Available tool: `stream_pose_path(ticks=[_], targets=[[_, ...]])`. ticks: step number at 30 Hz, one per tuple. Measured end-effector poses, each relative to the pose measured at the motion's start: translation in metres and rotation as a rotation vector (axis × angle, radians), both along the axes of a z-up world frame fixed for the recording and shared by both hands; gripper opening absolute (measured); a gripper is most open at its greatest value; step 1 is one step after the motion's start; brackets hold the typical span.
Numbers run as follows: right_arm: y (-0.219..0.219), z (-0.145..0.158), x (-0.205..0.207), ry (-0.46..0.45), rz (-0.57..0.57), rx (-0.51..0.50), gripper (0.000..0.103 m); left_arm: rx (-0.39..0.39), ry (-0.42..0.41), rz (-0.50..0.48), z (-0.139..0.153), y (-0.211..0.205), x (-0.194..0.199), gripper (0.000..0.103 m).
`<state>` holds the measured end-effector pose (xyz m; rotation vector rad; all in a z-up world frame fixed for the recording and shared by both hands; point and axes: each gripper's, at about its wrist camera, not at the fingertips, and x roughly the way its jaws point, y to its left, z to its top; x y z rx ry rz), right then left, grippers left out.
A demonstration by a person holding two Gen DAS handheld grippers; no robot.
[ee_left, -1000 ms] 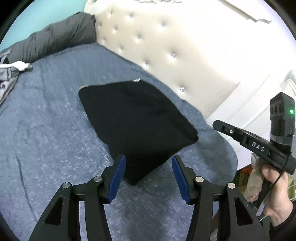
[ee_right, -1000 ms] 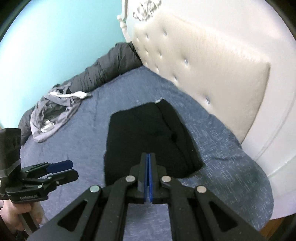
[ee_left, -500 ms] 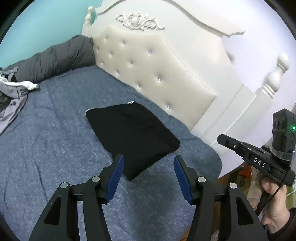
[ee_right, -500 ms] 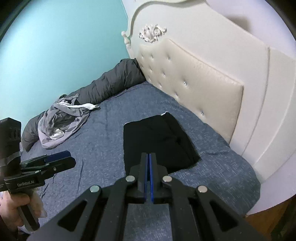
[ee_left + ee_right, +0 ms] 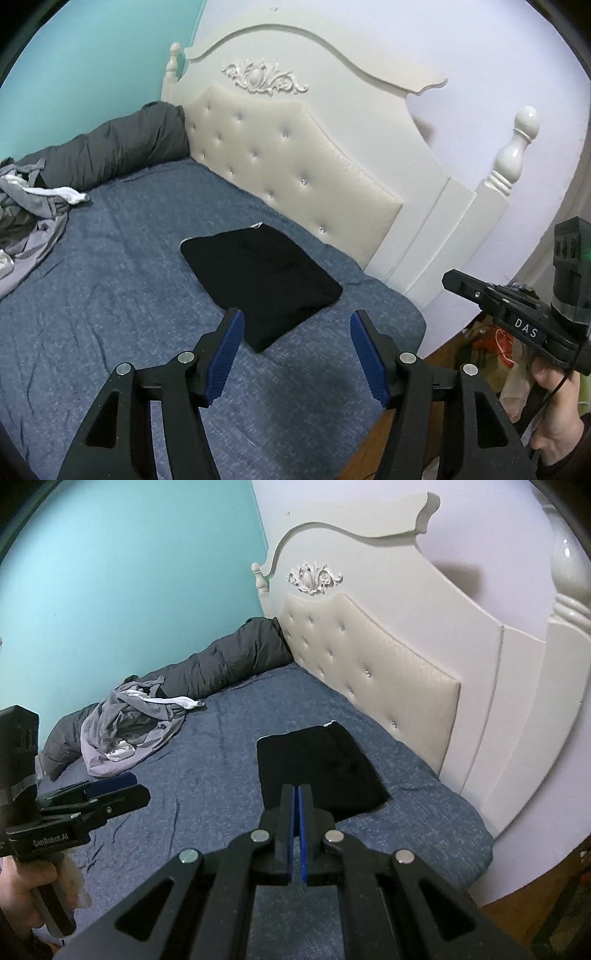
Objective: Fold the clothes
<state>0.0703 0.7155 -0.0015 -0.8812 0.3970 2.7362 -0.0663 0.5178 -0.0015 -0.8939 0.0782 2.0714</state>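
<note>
Black garment [image 5: 264, 284] lies folded into a flat rectangle on the blue bed [image 5: 110, 295], near the headboard [image 5: 295, 166], clear of the grey clothes heap [image 5: 129, 727] far left (sorted from unsorted, I'd judge). My left hand-held gripper [image 5: 295, 350] hangs wide apart, my right hand-held gripper [image 5: 295, 834] pinched together, both empty.

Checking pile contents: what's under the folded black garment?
The folded black garment lies flat on the blue bedspread, which shows all around it. Anything beneath the garment is covered.
</note>
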Motion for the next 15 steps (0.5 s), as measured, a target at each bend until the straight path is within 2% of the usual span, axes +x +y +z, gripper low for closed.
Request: stream_pose_path(ticks=[9, 15], targets=[[-0.028, 0.020, 0.028, 0.020, -0.012, 0.025, 0.003, 0.022, 0.034, -0.021, 0.019, -0.023, 0.020, 0.071], [-0.042, 0.023, 0.046, 0.032, -0.028, -0.001, 0.005, 0.036, 0.058, -0.033, 0.031, -0.041, 0.032, 0.075]])
